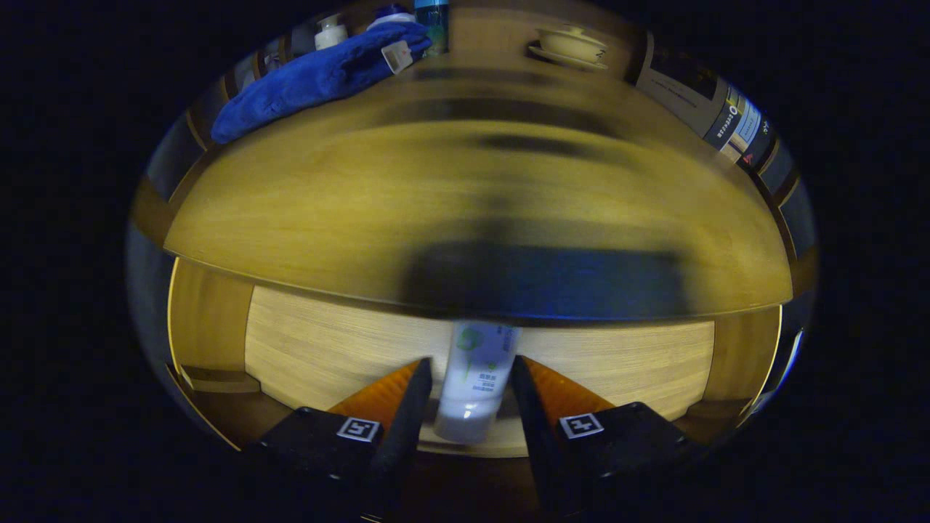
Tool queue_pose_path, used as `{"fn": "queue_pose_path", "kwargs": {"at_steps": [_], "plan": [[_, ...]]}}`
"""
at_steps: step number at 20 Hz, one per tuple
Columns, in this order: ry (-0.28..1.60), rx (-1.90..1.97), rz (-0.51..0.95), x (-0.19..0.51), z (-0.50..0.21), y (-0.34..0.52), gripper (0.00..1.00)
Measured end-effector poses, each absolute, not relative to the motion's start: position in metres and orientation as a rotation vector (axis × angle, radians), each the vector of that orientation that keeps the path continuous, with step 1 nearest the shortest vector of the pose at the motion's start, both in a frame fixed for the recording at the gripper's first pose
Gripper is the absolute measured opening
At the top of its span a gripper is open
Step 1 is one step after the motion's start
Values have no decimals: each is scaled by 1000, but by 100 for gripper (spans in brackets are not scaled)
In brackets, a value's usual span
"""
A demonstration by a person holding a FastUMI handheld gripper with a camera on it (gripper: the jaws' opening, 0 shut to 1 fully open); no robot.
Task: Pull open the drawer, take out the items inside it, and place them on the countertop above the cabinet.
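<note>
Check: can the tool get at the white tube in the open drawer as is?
Probably yes. The tool already straddles the white tube in the drawer, nothing between; whether both fingers press it is unclear.

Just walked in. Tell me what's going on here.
A hand-held gripper has a white tube with green print between its two fingers, which appear to press on its sides, over the open wooden drawer. The wooden countertop lies just beyond the fingers. At its far edge sit a blue cloth and a pale lidded bowl on a saucer. The tube is not yet on the countertop.
</note>
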State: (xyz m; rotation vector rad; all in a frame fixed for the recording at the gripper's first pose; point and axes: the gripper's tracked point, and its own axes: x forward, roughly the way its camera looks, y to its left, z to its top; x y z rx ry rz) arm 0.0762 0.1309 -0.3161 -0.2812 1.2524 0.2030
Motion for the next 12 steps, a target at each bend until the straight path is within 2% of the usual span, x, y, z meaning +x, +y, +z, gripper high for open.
{"fn": "queue_pose_path", "kwargs": {"at_steps": [4,5,6,12], "plan": [[1247,-249,208,82,-309,129,55],[1246,-224,205,84,-305,130,54],[1252,-194,205,83,-299,131,49],[1201,-92,219,105,-236,142,49]]}}
